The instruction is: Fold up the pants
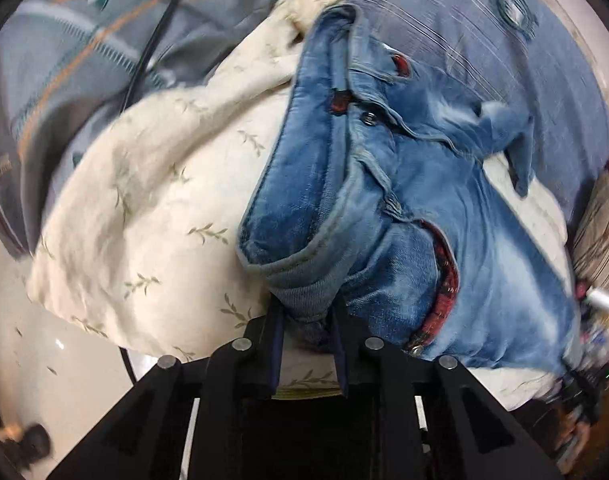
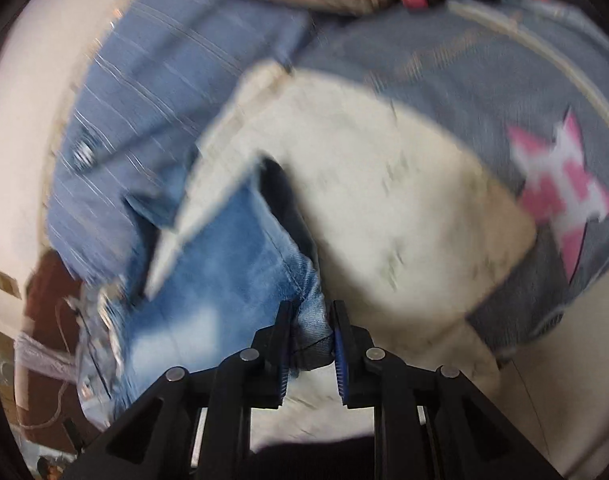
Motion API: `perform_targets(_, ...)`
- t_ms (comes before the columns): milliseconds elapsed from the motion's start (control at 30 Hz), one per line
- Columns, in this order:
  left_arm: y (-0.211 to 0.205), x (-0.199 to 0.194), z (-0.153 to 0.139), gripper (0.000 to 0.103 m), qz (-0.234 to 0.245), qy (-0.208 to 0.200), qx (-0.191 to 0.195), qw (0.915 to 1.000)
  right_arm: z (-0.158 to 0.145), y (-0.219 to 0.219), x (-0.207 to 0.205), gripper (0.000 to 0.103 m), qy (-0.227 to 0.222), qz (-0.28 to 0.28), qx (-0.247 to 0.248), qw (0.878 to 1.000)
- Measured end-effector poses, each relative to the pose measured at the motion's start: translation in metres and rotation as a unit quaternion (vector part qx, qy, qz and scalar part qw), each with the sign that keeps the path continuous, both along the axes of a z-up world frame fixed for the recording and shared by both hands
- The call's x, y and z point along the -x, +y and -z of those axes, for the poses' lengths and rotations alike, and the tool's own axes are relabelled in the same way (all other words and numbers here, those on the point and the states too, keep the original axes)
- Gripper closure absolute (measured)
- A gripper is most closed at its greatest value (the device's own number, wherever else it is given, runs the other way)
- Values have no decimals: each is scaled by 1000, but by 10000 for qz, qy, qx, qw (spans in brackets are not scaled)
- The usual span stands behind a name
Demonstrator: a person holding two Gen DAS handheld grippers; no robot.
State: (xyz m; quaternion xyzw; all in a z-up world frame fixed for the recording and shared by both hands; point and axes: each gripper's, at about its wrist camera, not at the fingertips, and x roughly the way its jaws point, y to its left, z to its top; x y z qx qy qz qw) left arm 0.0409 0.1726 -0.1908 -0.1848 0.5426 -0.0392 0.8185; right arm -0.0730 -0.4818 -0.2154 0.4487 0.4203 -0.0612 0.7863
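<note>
Blue washed-denim pants (image 1: 404,208) with a red plaid lining lie bunched on a cream leaf-print cloth (image 1: 152,200); the waistband, button and fly show in the left wrist view. My left gripper (image 1: 307,320) is shut on a bunched fold of the waistband. In the right wrist view, which is blurred, the same pants (image 2: 224,264) stretch up and left from my right gripper (image 2: 310,320), whose pads pinch a fold of denim. The cream cloth (image 2: 364,200) lies beside it.
Under the cream cloth is a grey-blue patterned bedspread (image 1: 484,32) with a pink and white star patch (image 2: 564,188). A black cable (image 1: 156,40) runs across the upper left. Pale floor (image 1: 44,360) shows below the bed edge. Brown clutter (image 2: 52,288) sits at the left.
</note>
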Motion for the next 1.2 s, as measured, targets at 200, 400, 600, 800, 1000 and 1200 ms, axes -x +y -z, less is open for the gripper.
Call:
perform_targets(200,18,15,-45,74,116,-465,-608,9970,-40,-51,27,45,-583,704,-47,9958)
perform_targets(400,20,-23,-92,69,52,-1128,-583,9919,-94,-57,-18,20,-1304,688,49,9891)
perform_targets(600,-1,-110,-100,54,-32,-1278,-587,9901,-96,25,-165,20,-1126,-324,105,9931)
perform_targets(800,-12,-193,-78,54,-250,-920,-637,9934,-70,60,-265,20,-1098,-600,-83,9921)
perform_targets(1000,-43,-257,-53,38,-89,-701,-679,9952,-40,59,-330,20,-967,-520,-115,9939)
perform_targets(1200,-58,-300,-32,38,-72,-523,-735,9959,-19,44,-383,20,-921,-336,-96,9951)
